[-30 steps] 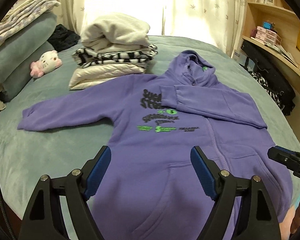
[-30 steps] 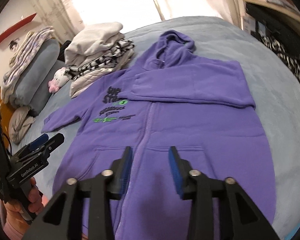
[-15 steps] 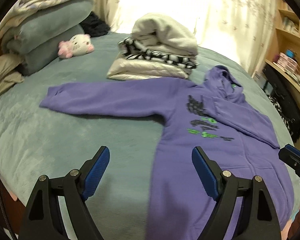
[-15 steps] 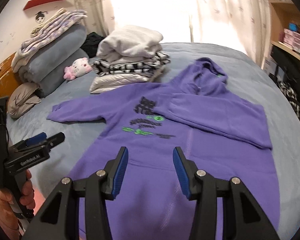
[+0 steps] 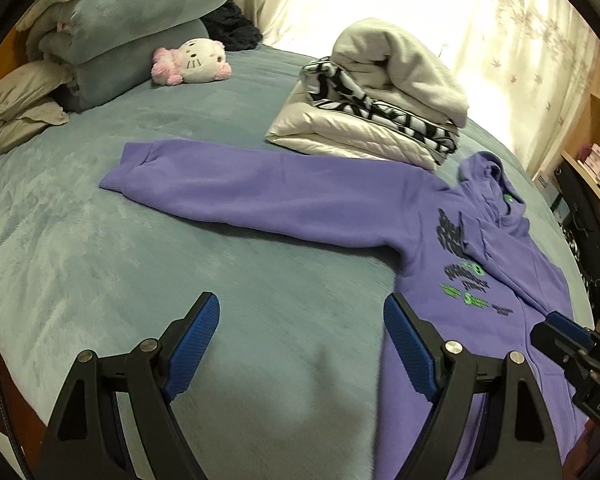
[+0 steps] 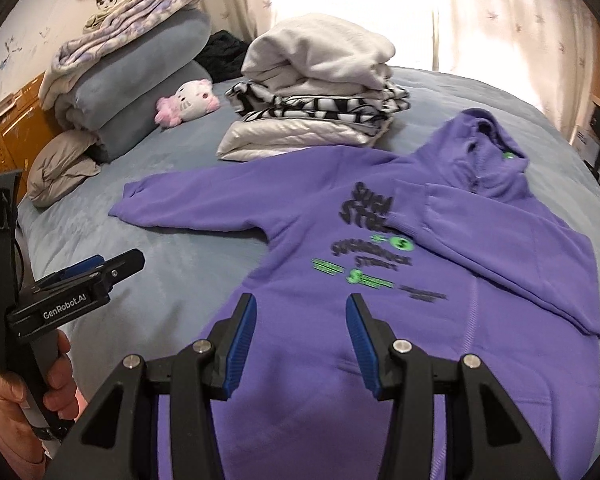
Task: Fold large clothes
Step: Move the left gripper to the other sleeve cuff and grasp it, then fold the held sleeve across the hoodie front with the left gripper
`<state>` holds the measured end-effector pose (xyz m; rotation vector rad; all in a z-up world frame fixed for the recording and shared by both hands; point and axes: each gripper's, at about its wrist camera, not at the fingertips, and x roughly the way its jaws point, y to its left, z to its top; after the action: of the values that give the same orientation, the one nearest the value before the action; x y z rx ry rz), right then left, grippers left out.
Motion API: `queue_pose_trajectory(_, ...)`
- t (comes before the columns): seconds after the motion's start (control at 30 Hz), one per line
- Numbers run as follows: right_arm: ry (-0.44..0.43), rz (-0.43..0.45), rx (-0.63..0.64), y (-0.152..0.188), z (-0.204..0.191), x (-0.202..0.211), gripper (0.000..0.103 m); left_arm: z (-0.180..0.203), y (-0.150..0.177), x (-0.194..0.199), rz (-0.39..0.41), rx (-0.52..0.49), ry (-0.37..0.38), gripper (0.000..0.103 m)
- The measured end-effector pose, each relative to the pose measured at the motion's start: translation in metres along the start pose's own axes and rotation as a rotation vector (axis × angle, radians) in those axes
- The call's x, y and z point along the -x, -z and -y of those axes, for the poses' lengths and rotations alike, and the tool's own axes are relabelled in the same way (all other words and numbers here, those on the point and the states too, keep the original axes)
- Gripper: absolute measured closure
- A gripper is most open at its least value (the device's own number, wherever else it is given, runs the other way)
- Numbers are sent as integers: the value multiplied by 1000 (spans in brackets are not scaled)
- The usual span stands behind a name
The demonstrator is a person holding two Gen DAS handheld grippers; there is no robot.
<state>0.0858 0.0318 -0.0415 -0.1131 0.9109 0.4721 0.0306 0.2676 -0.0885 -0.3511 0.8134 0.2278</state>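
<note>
A purple hoodie point(image 6: 380, 264) with black and green print lies front up on the grey-blue bed point(image 5: 100, 260). One sleeve is folded across its chest point(image 6: 520, 248). The other sleeve point(image 5: 260, 196) stretches out flat to the left. My left gripper point(image 5: 300, 336) is open and empty above bare bed, left of the hoodie's side edge. My right gripper point(image 6: 300, 328) is open and empty above the hoodie's lower front. Each gripper shows in the other's view: the right one point(image 5: 564, 340), the left one point(image 6: 88, 276).
A stack of folded clothes point(image 6: 320, 100) sits just beyond the outstretched sleeve. A plush cat toy point(image 5: 192, 60) and piled pillows and blankets point(image 5: 120, 36) lie at the far left. Shelves and dark bags point(image 5: 588, 216) stand off the bed's right side.
Both grippers swung left. The left one moved from over the hoodie's front to over bare bed beside it. The outstretched sleeve now fills more of both views. The hoodie has not moved.
</note>
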Motion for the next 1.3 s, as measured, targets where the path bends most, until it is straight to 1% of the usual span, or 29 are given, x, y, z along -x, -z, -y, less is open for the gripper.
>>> queue_pose_trajectory(0.1, -12, -12, 11, -7, -11, -15, 56, -11, -7, -10, -10, 21, 8, 20)
queue_pose_trajectory(0.2, -21, -25, 16, -13, -19, -31, 56, -25, -16, -23, -22, 57, 35, 20)
queue_pose_trajectory(0.33, -27, -39, 11, -23, -27, -52, 56, -47, -29, -42, -31, 118, 58, 20)
queue_pose_trajectory(0.43, -24, -33, 15, -32, -31, -67, 56, -69, -41, -58, -39, 177, 90, 20)
queue_pose_trajectory(0.6, -30, -28, 14, -48, -38, -90, 57, -113, -52, -89, -69, 326, 131, 20)
queue_pose_trajectory(0.63, -33, -28, 13, -51, -40, -95, 57, -126, -54, -97, -80, 373, 129, 20)
queue_pose_trajectory(0.7, -38, -34, 11, -55, -43, -106, 57, -144, -55, -107, -90, 429, 131, 20)
queue_pose_trajectory(0.77, -46, -41, 9, -59, -46, -117, 57, -161, -57, -116, -83, 486, 166, 20)
queue_pose_trajectory(0.8, -47, -42, 9, -60, -48, -121, 57, -168, -59, -120, -73, 505, 170, 20)
queue_pose_trajectory(0.87, -56, -49, 7, -63, -52, -130, 57, -174, -64, -129, -63, 513, 157, 20)
queue_pose_trajectory(1.0, -78, -56, -5, -65, -56, -139, 59, -182, -76, -145, -47, 516, 105, 21)
queue_pose_trajectory(1.07, -89, -59, -11, -64, -56, -140, 59, -179, -83, -152, -41, 486, 51, 26)
queue_pose_trajectory(1.1, -92, -63, -17, -63, -55, -140, 59, -175, -86, -154, -38, 466, 10, 35)
queue_pose_trajectory(1.13, -96, -65, -24, -62, -54, -139, 59, -173, -88, -154, -36, 454, -21, 54)
queue_pose_trajectory(1.17, -100, -66, -35, -60, -51, -137, 59, -171, -90, -156, -38, 444, -67, 63)
queue_pose_trajectory(1.2, -102, -67, -41, -59, -48, -136, 59, -172, -92, -157, -40, 448, -74, 78)
queue_pose_trajectory(1.23, -104, -68, -53, -57, -44, -133, 59, -173, -94, -156, -44, 473, -66, 93)
queue_pose_trajectory(1.27, -106, -68, -66, -54, -39, -129, 59, -175, -96, -153, -47, 497, -48, 94)
queue_pose_trajectory(1.3, -109, -66, -78, -52, -34, -125, 59, -173, -98, -147, -38, 517, -49, 95)
